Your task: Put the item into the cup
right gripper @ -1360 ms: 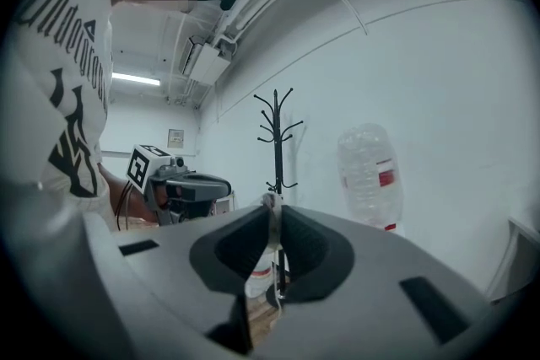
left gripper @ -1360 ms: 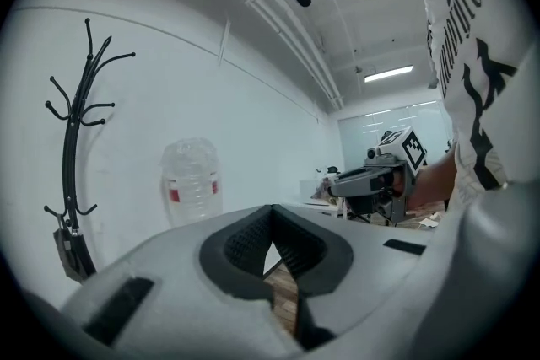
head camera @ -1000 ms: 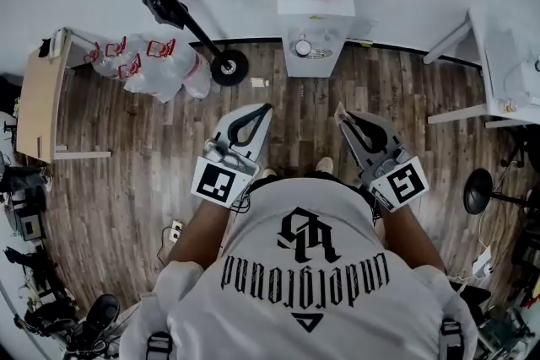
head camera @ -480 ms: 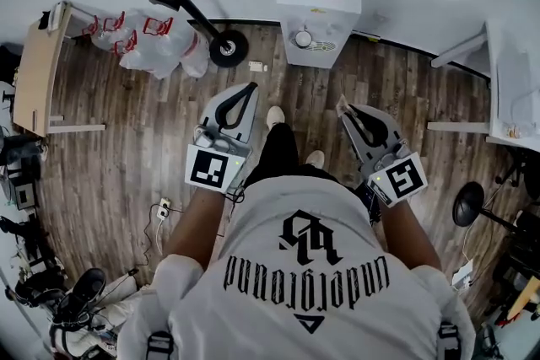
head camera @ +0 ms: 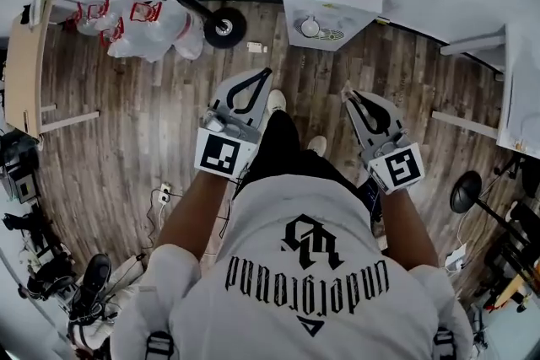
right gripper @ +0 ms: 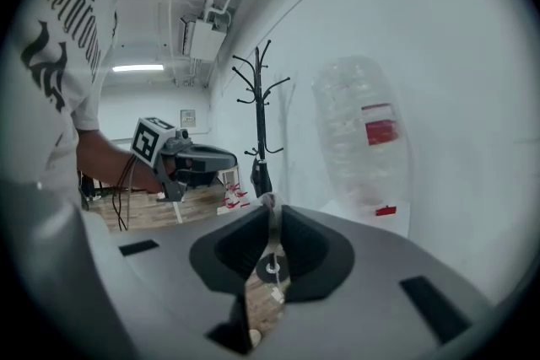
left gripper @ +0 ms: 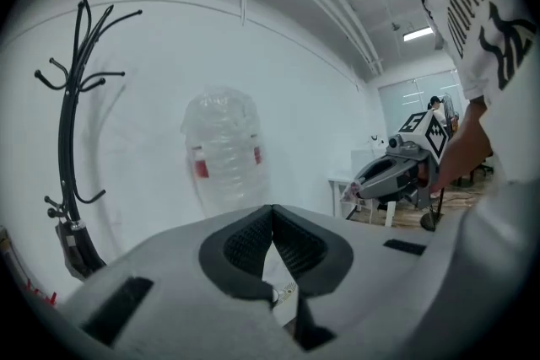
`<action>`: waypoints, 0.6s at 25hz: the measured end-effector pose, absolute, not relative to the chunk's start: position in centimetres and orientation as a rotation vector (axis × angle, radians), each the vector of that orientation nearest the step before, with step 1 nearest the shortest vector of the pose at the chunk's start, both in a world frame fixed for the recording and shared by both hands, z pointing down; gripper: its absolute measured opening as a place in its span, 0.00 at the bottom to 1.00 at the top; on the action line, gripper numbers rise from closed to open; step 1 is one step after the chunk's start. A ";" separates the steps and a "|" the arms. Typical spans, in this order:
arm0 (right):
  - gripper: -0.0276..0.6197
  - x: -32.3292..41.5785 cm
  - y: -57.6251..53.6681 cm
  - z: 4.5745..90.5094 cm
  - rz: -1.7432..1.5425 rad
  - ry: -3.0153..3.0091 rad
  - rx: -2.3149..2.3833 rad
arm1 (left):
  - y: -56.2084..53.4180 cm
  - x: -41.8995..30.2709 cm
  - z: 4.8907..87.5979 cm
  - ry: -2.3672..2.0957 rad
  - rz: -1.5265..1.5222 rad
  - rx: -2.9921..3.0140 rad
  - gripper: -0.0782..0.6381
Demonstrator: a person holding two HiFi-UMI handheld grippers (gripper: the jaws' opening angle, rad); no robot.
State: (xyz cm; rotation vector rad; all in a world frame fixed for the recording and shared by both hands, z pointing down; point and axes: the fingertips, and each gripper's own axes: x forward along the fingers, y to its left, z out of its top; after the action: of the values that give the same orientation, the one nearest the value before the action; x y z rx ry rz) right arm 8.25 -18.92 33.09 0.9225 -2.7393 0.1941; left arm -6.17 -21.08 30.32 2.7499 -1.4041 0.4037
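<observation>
A white cup stands on the tray of the water dispenser ahead of me. My right gripper is held at waist height, shut on a small thin packet whose pale end sticks out past the jaw tips. The left gripper view shows that packet at the right gripper's nose. My left gripper is beside it at the same height, with the jaw tips touching and nothing between them. Both grippers point at the dispenser and are well short of it.
A big water bottle tops the dispenser. A scooter's wheel and plastic bags lie to its left, by a wooden table. A coat rack stands by the wall. A white table and a stool base are right.
The person has stepped forward with one leg and the floor has shifted in the head view. Both grippers keep their pose before the body; the right one still holds the packet.
</observation>
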 end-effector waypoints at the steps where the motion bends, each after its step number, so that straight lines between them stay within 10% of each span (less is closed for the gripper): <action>1: 0.11 7.9 -20.3 34.6 0.194 -2.720 0.919 | -22.2 -6.3 31.2 -1.387 0.408 2.744 0.12; 15: 0.12 3.6 -33.5 58.8 0.366 -2.499 1.012 | -32.2 -8.3 51.6 -1.225 0.423 2.647 0.12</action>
State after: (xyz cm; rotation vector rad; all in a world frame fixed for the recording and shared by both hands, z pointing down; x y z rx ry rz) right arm 3.55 -33.50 58.81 1.0124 -2.4986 0.3664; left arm -8.31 -32.25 51.61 2.6474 -1.2252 0.4234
